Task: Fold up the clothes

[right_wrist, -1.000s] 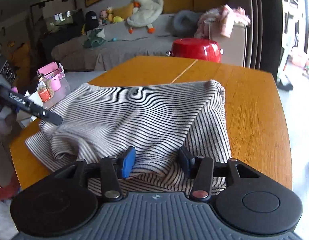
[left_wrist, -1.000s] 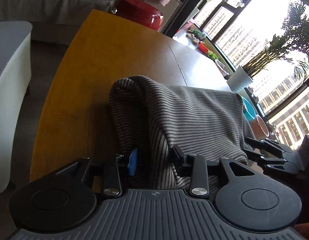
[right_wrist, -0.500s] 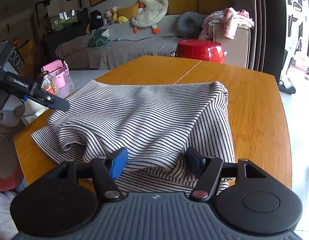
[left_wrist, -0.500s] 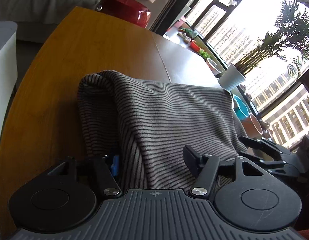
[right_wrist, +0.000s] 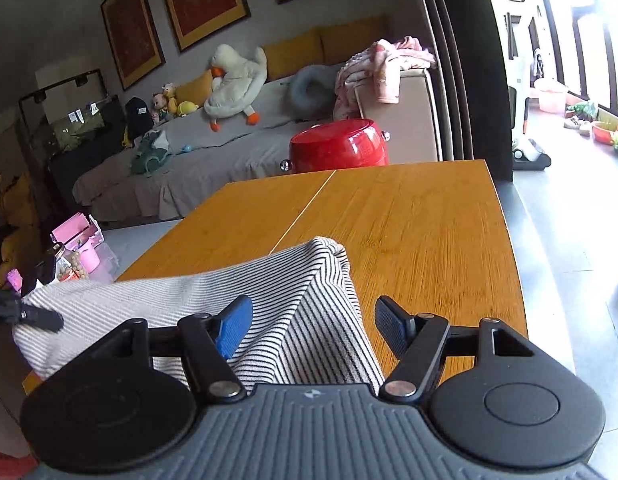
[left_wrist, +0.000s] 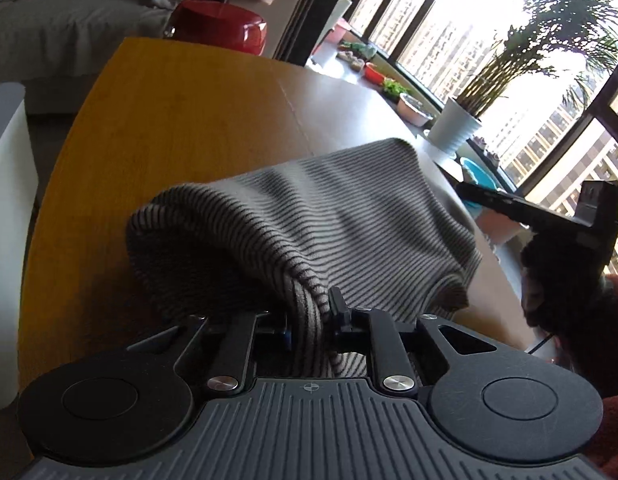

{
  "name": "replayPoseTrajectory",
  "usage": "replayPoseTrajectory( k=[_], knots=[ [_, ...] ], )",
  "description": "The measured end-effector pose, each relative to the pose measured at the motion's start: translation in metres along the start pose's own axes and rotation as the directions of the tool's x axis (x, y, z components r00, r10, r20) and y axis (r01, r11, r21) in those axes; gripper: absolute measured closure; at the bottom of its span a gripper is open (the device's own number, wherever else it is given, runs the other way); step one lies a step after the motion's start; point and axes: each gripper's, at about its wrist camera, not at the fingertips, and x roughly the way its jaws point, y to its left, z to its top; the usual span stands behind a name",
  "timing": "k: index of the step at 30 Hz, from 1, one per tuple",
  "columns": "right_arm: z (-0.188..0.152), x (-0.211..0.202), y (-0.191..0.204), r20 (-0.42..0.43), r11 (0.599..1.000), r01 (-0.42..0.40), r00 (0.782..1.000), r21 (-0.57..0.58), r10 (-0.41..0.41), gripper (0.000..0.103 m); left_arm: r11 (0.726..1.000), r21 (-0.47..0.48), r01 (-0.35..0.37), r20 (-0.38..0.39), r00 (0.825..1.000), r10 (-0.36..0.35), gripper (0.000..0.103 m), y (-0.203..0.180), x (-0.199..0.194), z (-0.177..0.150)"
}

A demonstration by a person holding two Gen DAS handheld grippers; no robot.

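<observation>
Striped garment (left_wrist: 329,216) lies on the near part of the wooden tabletop (left_wrist: 157,128), bunched and partly doubled over, one rounded fold bulging toward the left-wrist camera. Left gripper (left_wrist: 309,318) has just been closing; its fingers (left_wrist: 336,304) are now pinched on a gathered edge of the cloth, which runs between them, likely to carry that edge across for a fold. Right gripper (right_wrist: 313,326) has just been opening; its fingers (right_wrist: 234,330) stand wide apart with cloth lying loose between them, pads not pressing, so that side looks let go. In the right-wrist view the left gripper's tip (right_wrist: 37,316) sits at the garment's far-left edge. Red pot (right_wrist: 339,148) stands beyond the tabletop's far end, well apart.
</observation>
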Motion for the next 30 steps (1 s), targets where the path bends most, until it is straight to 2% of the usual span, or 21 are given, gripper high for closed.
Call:
replayPoseTrajectory(
  k=[2,4,7,10,14,17,21,25,30],
  knots=[
    [0.001,0.002,0.005,0.002,1.0,0.003,1.0,-0.026,-0.003,0.033,0.999,-0.037,0.01,-0.011,1.0,-0.011,0.079,0.007,0.003,-0.005],
    [0.004,0.004,0.011,0.005,0.999,-0.006,1.0,-0.051,0.006,0.025,0.998,-0.059,0.015,-0.011,1.0,-0.016,0.077,0.009,0.004,-0.005],
    [0.01,0.012,0.02,0.009,0.997,-0.071,0.997,-0.045,0.071,0.013,0.998,-0.066,0.011,-0.01,1.0,-0.012,0.075,0.012,0.006,-0.005],
    [0.011,0.025,0.027,-0.017,0.991,-0.126,0.992,-0.032,0.126,0.007,0.998,-0.058,0.012,-0.003,1.0,-0.013,0.075,0.012,0.007,-0.004],
    [-0.005,0.042,0.029,-0.088,0.993,-0.118,0.989,-0.03,0.115,0.005,0.998,-0.052,0.028,0.003,1.0,-0.028,0.074,0.014,0.015,0.002],
    [-0.018,0.042,0.023,-0.08,0.993,-0.109,0.991,-0.034,0.106,0.003,0.998,-0.037,0.042,0.002,0.999,-0.042,0.073,0.015,0.023,0.011],
    [-0.02,0.037,0.017,-0.075,0.995,-0.091,0.993,-0.047,0.088,0.0,0.998,0.008,0.07,-0.001,0.998,-0.07,0.07,0.014,0.042,0.035],
    [-0.021,0.035,0.006,-0.063,0.998,-0.047,0.997,-0.04,0.045,0.0,0.992,0.047,0.115,-0.011,0.993,-0.115,0.068,0.019,0.071,0.073],
    [-0.015,0.037,-0.005,-0.044,0.997,0.023,0.999,0.072,-0.02,0.0,0.991,0.041,0.128,-0.007,0.992,-0.128,0.068,0.035,0.11,0.132]
  ],
)
